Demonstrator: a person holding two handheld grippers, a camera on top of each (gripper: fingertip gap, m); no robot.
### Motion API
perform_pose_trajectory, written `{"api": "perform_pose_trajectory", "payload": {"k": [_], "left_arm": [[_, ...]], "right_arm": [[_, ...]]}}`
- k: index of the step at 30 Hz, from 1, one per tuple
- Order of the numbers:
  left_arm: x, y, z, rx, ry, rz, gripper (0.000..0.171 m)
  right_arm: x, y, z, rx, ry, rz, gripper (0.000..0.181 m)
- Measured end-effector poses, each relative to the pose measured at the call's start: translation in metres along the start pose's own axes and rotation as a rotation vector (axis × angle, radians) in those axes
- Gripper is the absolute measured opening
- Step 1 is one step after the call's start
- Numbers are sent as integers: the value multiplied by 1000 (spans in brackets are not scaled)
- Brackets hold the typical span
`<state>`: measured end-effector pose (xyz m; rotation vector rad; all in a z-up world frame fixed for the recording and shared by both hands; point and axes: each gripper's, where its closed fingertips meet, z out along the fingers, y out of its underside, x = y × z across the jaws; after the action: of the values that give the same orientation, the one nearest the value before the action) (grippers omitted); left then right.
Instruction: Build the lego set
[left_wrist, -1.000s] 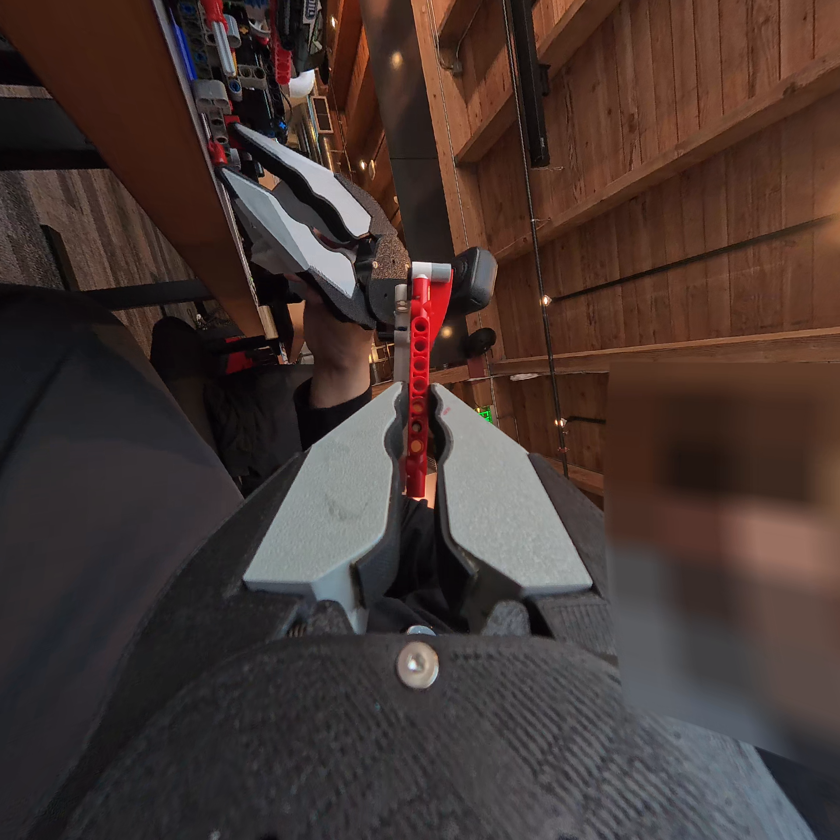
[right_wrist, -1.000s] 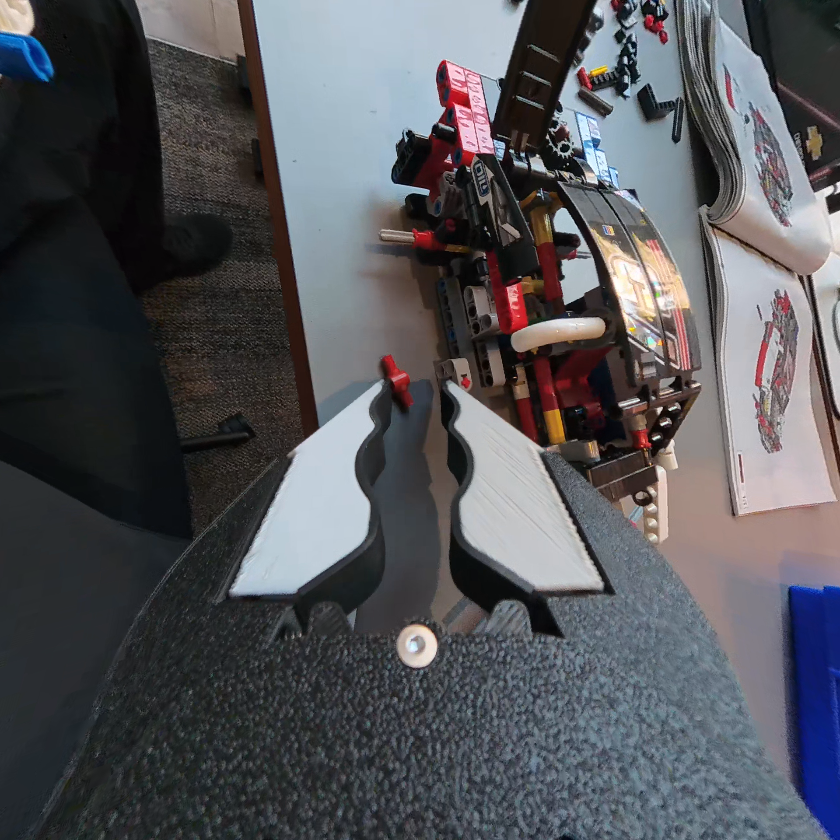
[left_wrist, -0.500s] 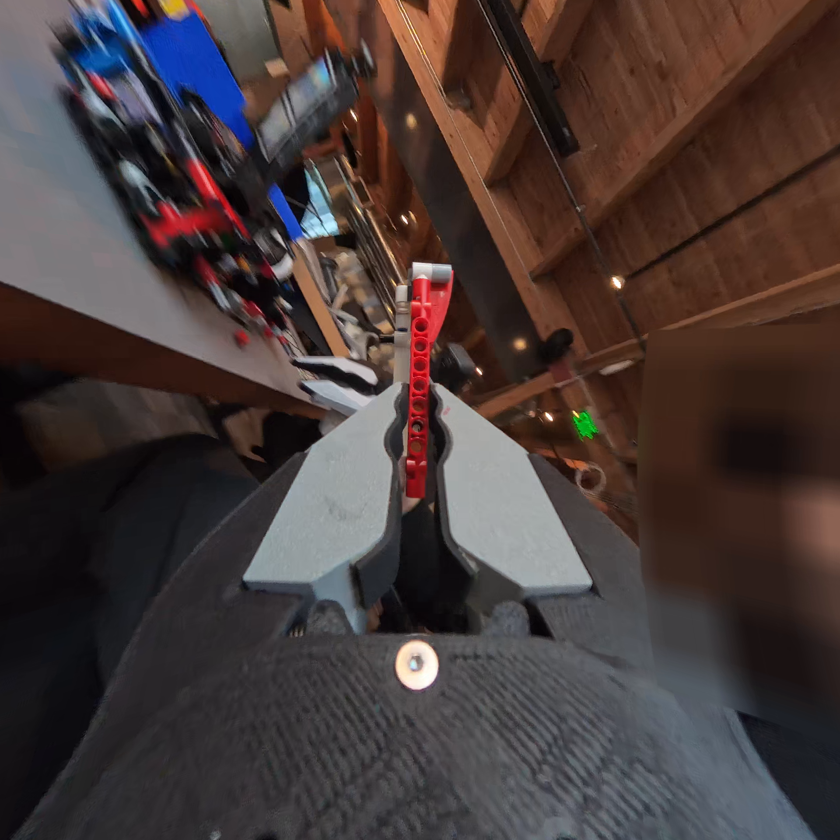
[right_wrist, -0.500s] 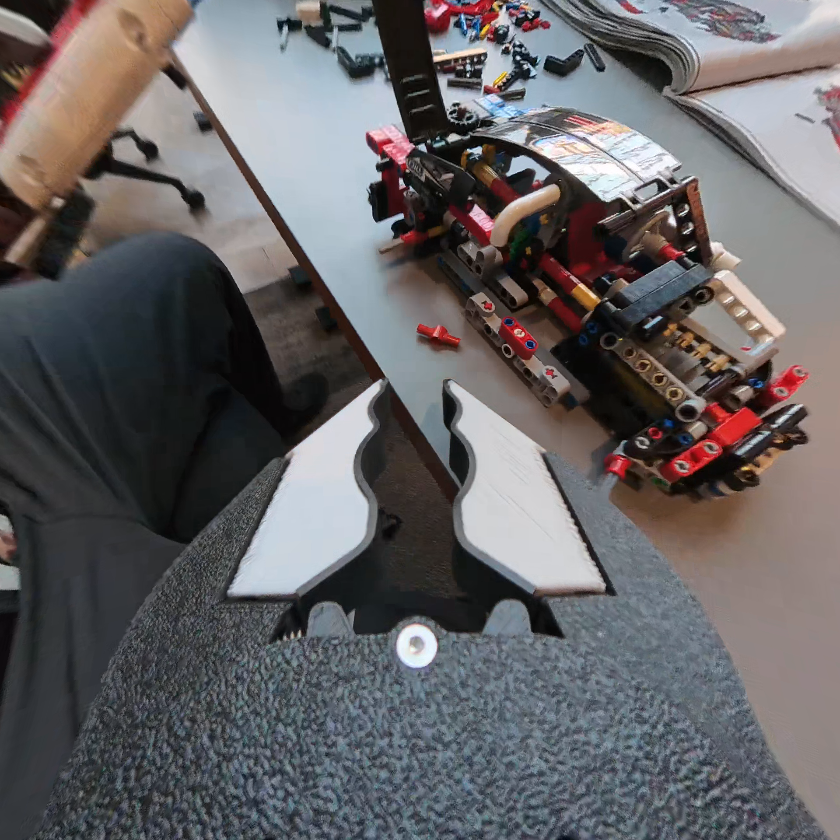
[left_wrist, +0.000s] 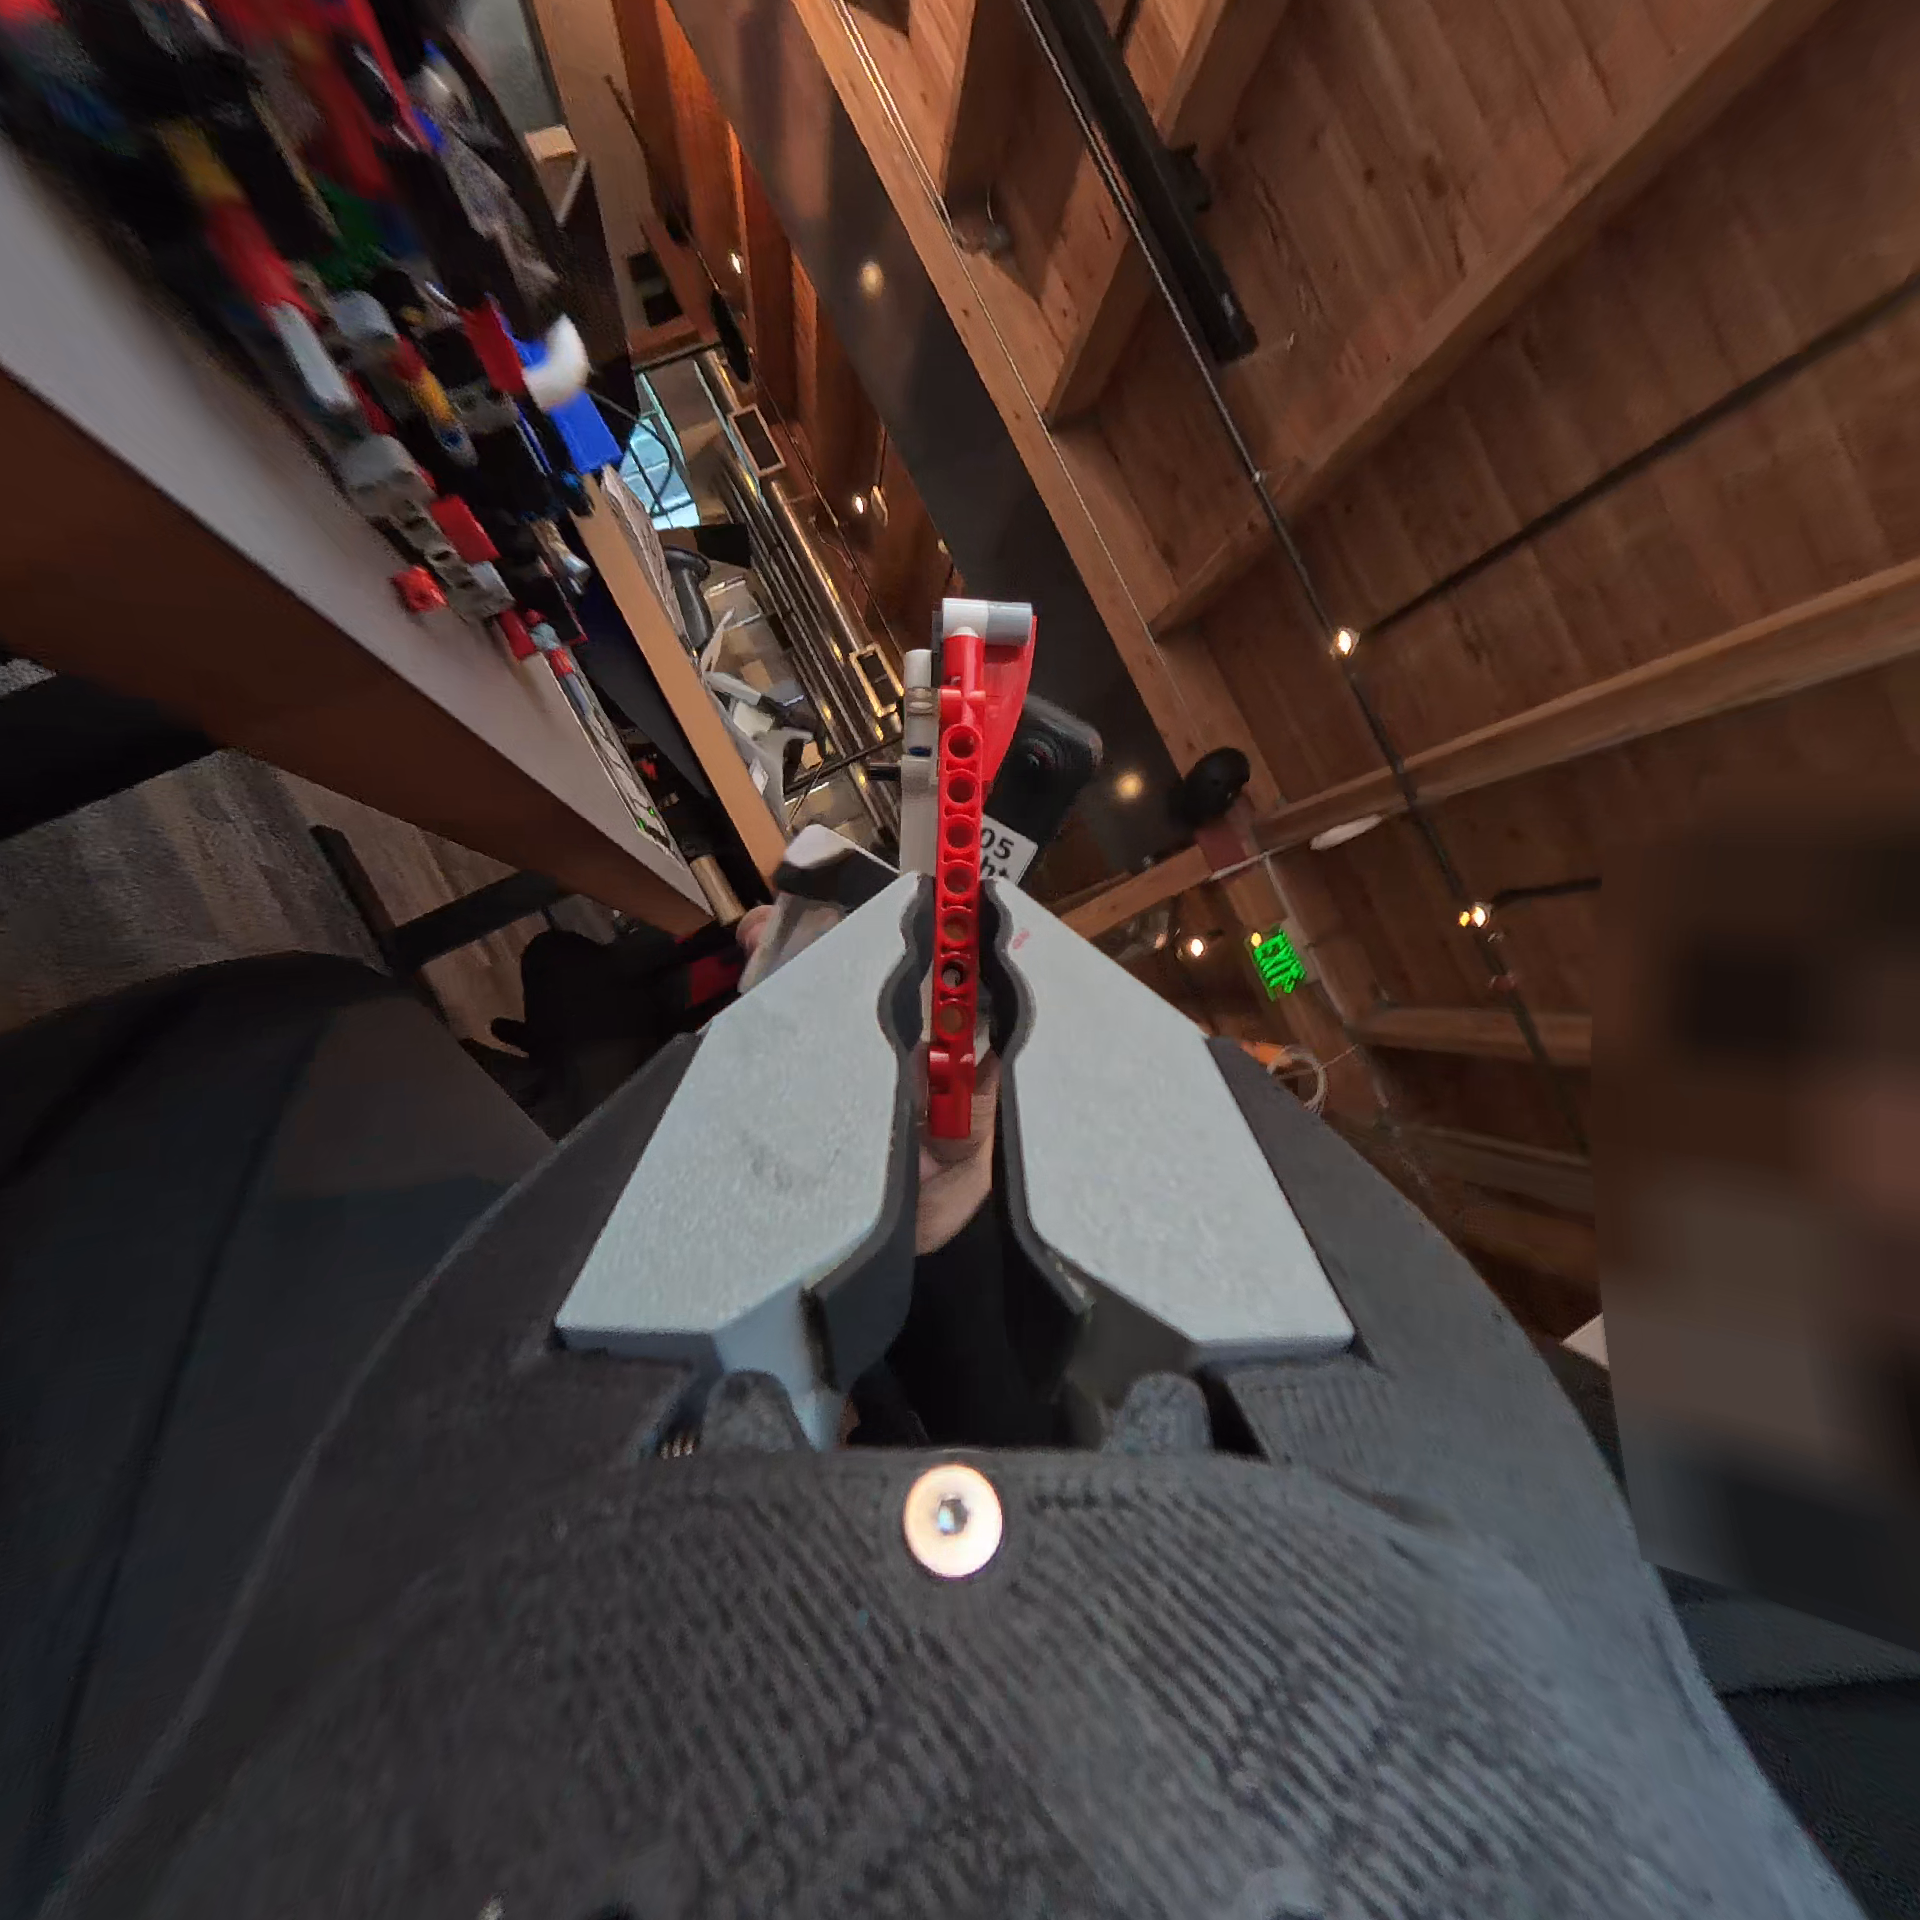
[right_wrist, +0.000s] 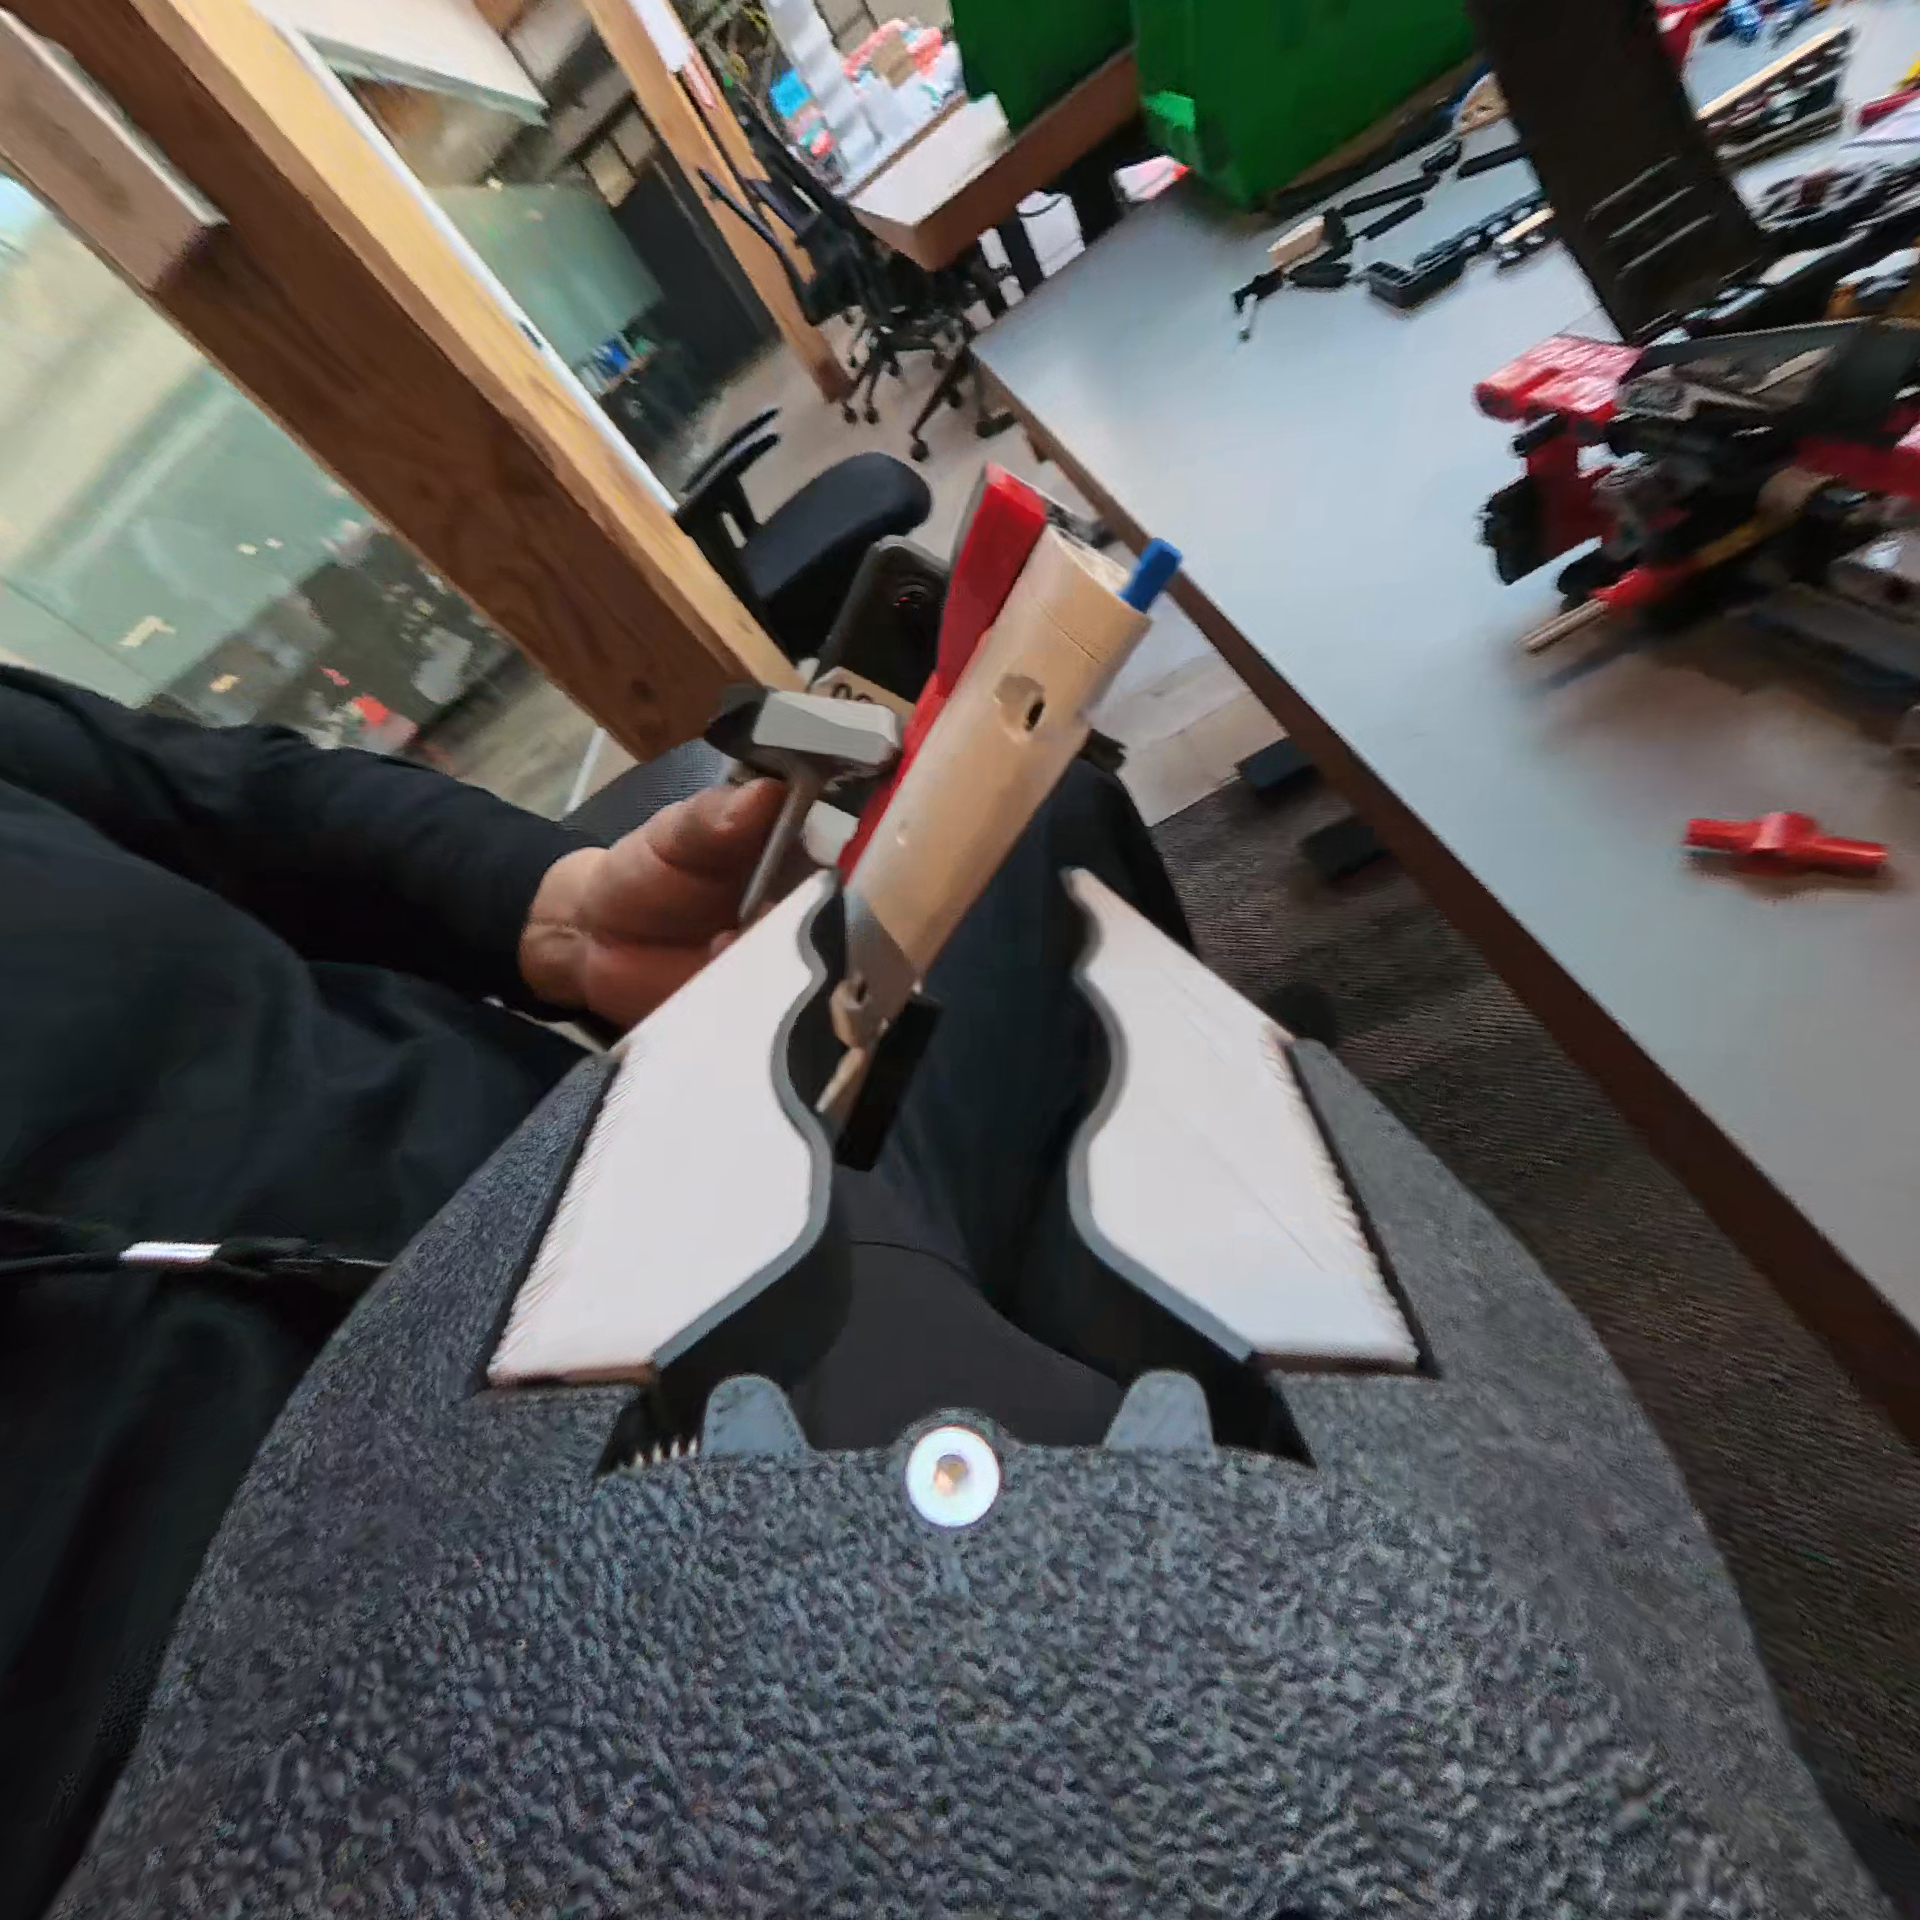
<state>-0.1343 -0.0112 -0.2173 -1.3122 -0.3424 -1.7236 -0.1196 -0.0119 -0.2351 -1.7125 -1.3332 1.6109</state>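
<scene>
My left gripper (left_wrist: 956, 906) is shut on a red holed beam (left_wrist: 958, 831) that carries a red panel and small grey and white parts at its top end. It holds the beam off the table, over a lap. In the right wrist view this same sub-assembly (right_wrist: 987, 748) shows a cream panel side and a blue pin (right_wrist: 1153, 571). My right gripper (right_wrist: 951, 896) is open and empty. The sub-assembly's lower end hangs between its fingers, close to the left finger (right_wrist: 727, 1039). The half-built red and black lego car (right_wrist: 1714, 468) stands on the grey table (right_wrist: 1299, 468).
A small red axle piece (right_wrist: 1782, 836) lies loose near the table's front edge. Loose black parts (right_wrist: 1403, 260) lie at the far end. A hand (right_wrist: 644, 904) holds the left gripper. Office chairs (right_wrist: 810, 520) and a wooden post (right_wrist: 416, 364) stand beyond. My two grippers' fingertips are within a few centimetres of each other.
My right gripper has swung away from the car and table towards the left gripper and opened wider. The held sub-assembly now sits between its fingers. The left gripper has kept its grip.
</scene>
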Motion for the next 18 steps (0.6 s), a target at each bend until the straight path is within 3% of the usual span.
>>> {"api": "perform_pose_trajectory", "payload": {"k": [1, 6, 9, 11, 13, 15, 18], "left_arm": [[1, 6, 5, -18, -7, 29, 5], [4, 18, 15, -54, -12, 89, 8], [11, 17, 19, -71, 7, 122, 13], [20, 8, 20, -69, 19, 190, 0], [21, 1, 20, -97, -19, 261, 5], [16, -5, 18, -182, -102, 383, 17], [-7, -9, 10, -430, -323, 597, 35]], "right_arm": [[-6, 2, -1, 4, -36, 12, 23], [-21, 1, -18, 63, -117, 103, 7], [-33, -10, -34, 139, -188, 151, 5], [-35, -14, -44, 169, -205, 168, 5], [-33, -16, -55, 179, -199, 191, 5], [-23, -23, -79, 165, -154, 198, 5], [10, -26, -136, 8, -31, 210, 5]]}}
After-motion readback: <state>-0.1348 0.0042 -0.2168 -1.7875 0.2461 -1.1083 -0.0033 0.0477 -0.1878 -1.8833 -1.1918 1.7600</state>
